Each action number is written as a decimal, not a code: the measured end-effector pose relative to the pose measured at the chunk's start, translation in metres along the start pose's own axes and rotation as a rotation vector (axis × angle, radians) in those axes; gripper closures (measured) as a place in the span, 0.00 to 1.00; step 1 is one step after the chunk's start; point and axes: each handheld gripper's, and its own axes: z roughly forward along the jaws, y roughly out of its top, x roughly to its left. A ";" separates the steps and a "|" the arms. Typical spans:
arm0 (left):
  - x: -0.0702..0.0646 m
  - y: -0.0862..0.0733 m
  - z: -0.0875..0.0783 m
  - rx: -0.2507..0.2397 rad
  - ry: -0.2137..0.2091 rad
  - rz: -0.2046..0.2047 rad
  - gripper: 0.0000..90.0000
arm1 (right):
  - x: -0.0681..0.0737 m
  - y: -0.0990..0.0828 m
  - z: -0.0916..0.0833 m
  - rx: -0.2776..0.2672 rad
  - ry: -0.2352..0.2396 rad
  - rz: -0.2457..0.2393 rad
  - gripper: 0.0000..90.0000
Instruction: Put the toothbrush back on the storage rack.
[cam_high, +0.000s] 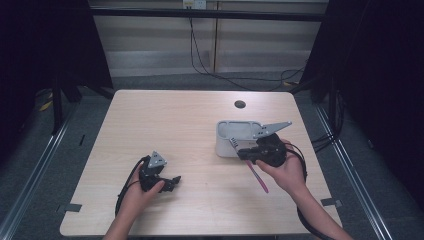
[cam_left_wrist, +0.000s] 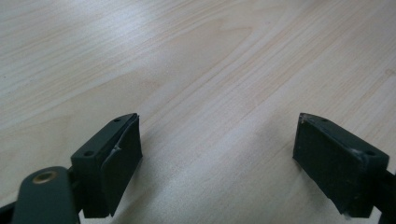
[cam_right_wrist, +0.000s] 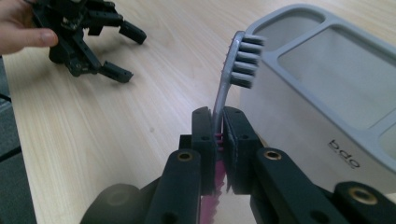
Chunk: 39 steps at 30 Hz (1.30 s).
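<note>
The right gripper (cam_right_wrist: 219, 140) is seen with its jaws drawn together and clamped on the neck of a toothbrush (cam_right_wrist: 233, 70). The grey neck is pinched between the two pads, and the grey bristle head stands just beyond the jaw tips, tilted toward the grey holder (cam_right_wrist: 327, 88). The pink handle is carried behind the jaws and hangs below the right hand (cam_high: 285, 170) in the high view, where the toothbrush (cam_high: 257, 177) is held clear of the tabletop (cam_high: 190, 130). The holder (cam_high: 235, 137) is positioned just past the jaw tips; its open compartments are seen beside the bristle head, and whether the bristles touch its rim cannot be told.

The left gripper (cam_left_wrist: 217, 149) is shown with its jaws set wide apart. Nothing is gripped between them; bare tabletop (cam_left_wrist: 196, 70) is seen across the gap and ahead of the tips. In the high view this gripper (cam_high: 172, 182) is held low over the tabletop by the left hand (cam_high: 137, 197), well apart from the holder and the toothbrush. In the right gripper view the same gripper (cam_right_wrist: 119, 51) is seen far beyond the clamped jaws, its own jaws spread and pointing along the tabletop.
</note>
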 end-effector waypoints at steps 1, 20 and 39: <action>0.000 0.000 0.000 0.000 0.000 0.001 0.17 | -0.001 0.001 -0.002 -0.012 0.001 0.004 0.93; 0.000 0.000 0.000 0.001 0.004 0.002 0.17 | -0.005 0.013 -0.022 -0.144 -0.035 0.000 0.93; 0.000 0.000 0.000 0.001 0.005 0.003 0.17 | -0.024 0.021 -0.042 -0.311 -0.129 0.061 0.93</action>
